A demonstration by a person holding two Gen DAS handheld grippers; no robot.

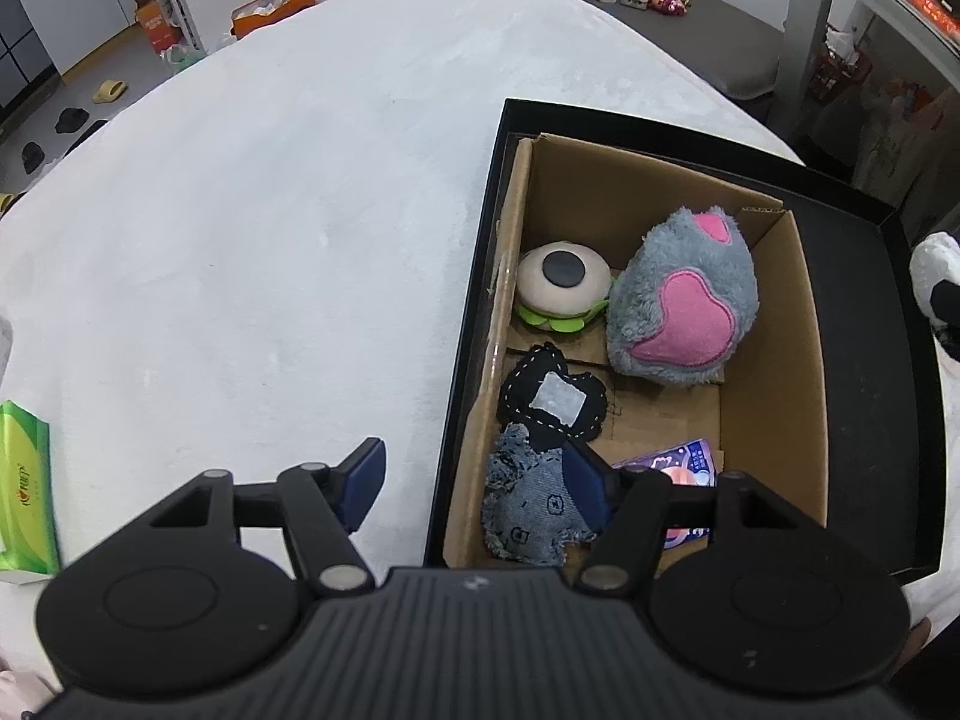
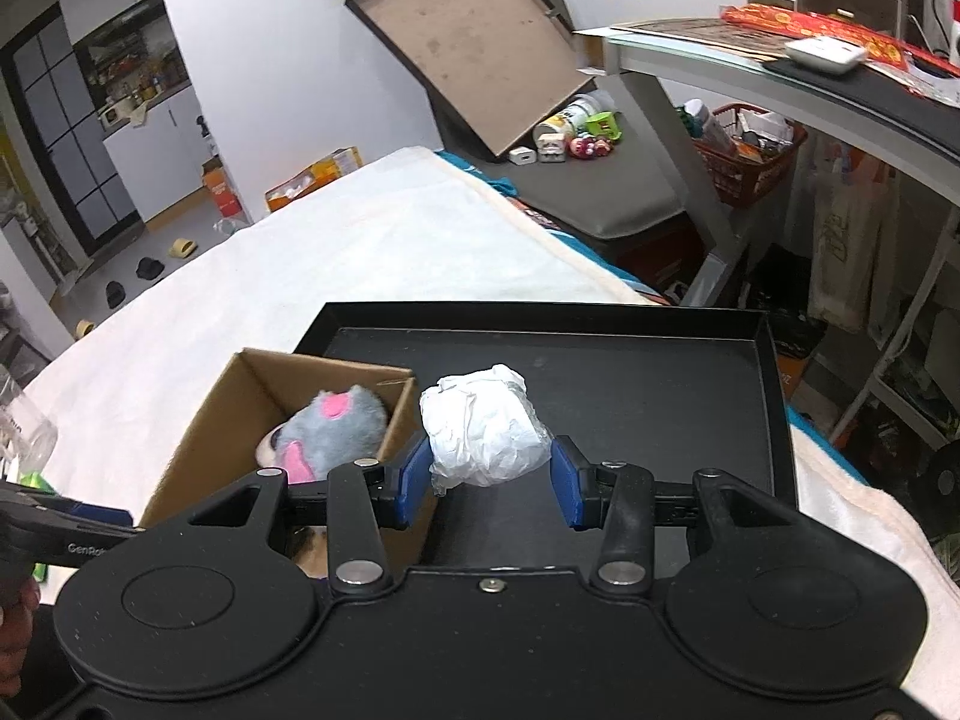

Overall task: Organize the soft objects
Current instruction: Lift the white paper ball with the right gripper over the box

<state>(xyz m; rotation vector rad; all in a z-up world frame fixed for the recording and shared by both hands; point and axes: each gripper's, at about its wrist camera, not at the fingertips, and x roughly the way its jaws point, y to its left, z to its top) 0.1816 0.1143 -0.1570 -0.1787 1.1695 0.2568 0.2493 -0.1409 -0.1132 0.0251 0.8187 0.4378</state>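
Observation:
A cardboard box (image 1: pixel 774 324) stands in a black tray (image 1: pixel 864 360) on a white cloth. It holds a grey plush with pink hearts (image 1: pixel 684 306), a cream and green plush (image 1: pixel 561 288), a black patch (image 1: pixel 552 399), a denim piece (image 1: pixel 528 504) and a purple packet (image 1: pixel 684 468). My left gripper (image 1: pixel 474 486) is open and empty, astride the box's left wall above the denim piece. My right gripper (image 2: pixel 492 480) is shut on a crumpled white wad (image 2: pixel 483 432), held above the tray (image 2: pixel 630 372) just right of the box (image 2: pixel 240 420).
A green tissue pack (image 1: pixel 24 492) lies at the cloth's left edge. A desk (image 2: pixel 780 78) and a red basket (image 2: pixel 744 156) stand to the right. Boxes, slippers and small toys lie on the floor beyond the cloth.

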